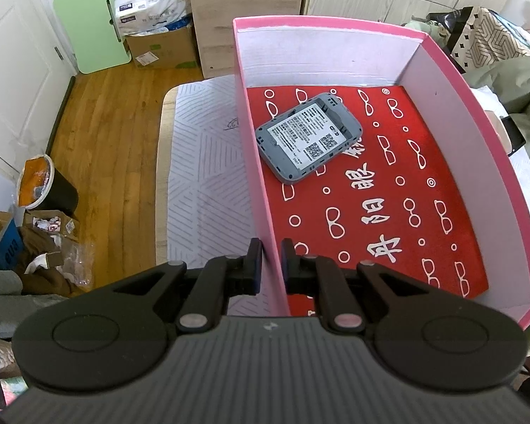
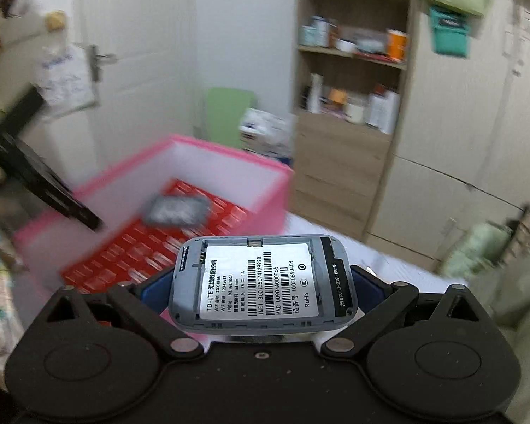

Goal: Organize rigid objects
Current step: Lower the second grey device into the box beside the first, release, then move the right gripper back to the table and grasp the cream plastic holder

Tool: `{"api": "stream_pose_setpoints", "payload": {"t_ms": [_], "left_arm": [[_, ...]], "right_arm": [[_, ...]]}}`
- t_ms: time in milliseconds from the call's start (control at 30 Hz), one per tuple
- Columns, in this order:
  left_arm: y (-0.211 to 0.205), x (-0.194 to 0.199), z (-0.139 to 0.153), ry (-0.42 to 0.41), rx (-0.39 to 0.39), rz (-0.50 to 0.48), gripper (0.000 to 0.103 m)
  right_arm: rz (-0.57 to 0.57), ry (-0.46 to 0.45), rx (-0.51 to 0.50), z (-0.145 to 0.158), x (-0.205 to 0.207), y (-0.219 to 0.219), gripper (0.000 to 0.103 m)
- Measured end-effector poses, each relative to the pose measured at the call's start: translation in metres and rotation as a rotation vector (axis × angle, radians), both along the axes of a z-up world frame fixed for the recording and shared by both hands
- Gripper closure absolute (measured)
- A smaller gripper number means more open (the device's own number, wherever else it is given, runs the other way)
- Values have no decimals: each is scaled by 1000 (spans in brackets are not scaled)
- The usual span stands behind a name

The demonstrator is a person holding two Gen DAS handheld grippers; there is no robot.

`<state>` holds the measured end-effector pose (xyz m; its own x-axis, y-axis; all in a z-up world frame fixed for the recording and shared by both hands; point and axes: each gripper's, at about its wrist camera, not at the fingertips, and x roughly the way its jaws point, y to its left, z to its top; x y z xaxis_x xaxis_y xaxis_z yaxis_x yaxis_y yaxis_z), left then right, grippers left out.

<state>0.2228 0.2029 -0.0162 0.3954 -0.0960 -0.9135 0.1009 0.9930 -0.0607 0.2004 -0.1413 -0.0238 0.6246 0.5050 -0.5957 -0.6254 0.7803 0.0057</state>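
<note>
At the left of the left wrist view, a wooden floor (image 1: 102,134) holds a green board (image 1: 88,24) leaning against the wall and a cardboard box (image 1: 162,49). Right of it, a worktop under a striped pale cloth (image 1: 201,162) carries an open pink box (image 1: 505,162) lined with red patterned paper. The left gripper (image 1: 270,258) has its fingers pinching the box's near left wall, one finger outside and one inside.

Inside the box, toward its far left part, a grey router (image 1: 309,137) lies flat, label up, its long axis running diagonally from near left to far right.

In the right wrist view, the box is blurred at left, the first router a grey smear within it. The right gripper (image 2: 263,282) has its fingers clamped on a second grey router (image 2: 261,282), held near the camera, nearer than the box. Its open back with barcodes faces up; its long axis runs left to right across the fingers. A shelf unit (image 2: 349,81) stands at the far right.
</note>
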Motion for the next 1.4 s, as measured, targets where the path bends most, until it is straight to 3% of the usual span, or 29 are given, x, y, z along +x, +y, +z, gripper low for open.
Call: {"api": "stream_pose_setpoints", "payload": {"t_ms": [100, 267, 400, 467, 600, 767, 900, 1133, 1200, 1400], "left_arm": [[2, 0, 0, 0, -8, 5, 93], [0, 0, 0, 0, 1, 0, 93], [3, 0, -1, 4, -16, 3, 92], [5, 0, -1, 6, -30, 7, 92], [7, -1, -1, 0, -46, 11, 92], [9, 0, -1, 2, -61, 10, 91], [8, 1, -1, 2, -62, 9, 91], [9, 2, 0, 2, -66, 12, 91], [10, 1, 0, 4, -72, 12, 90], [9, 4, -1, 17, -64, 14, 90]], "right_arm": [[111, 71, 11, 6, 13, 28, 2], [292, 191, -80, -2, 42, 90, 2], [348, 262, -157, -22, 67, 131, 2], [353, 339, -186, -35, 78, 152, 2], [325, 427, -243, -59, 95, 173, 2], [210, 508, -249, -79, 121, 181, 2], [103, 636, -156, -84, 142, 174, 1], [19, 784, -2, -87, 159, 162, 2], [11, 784, 21, -82, 160, 156, 2], [81, 631, 11, -34, 126, 127, 3]]}}
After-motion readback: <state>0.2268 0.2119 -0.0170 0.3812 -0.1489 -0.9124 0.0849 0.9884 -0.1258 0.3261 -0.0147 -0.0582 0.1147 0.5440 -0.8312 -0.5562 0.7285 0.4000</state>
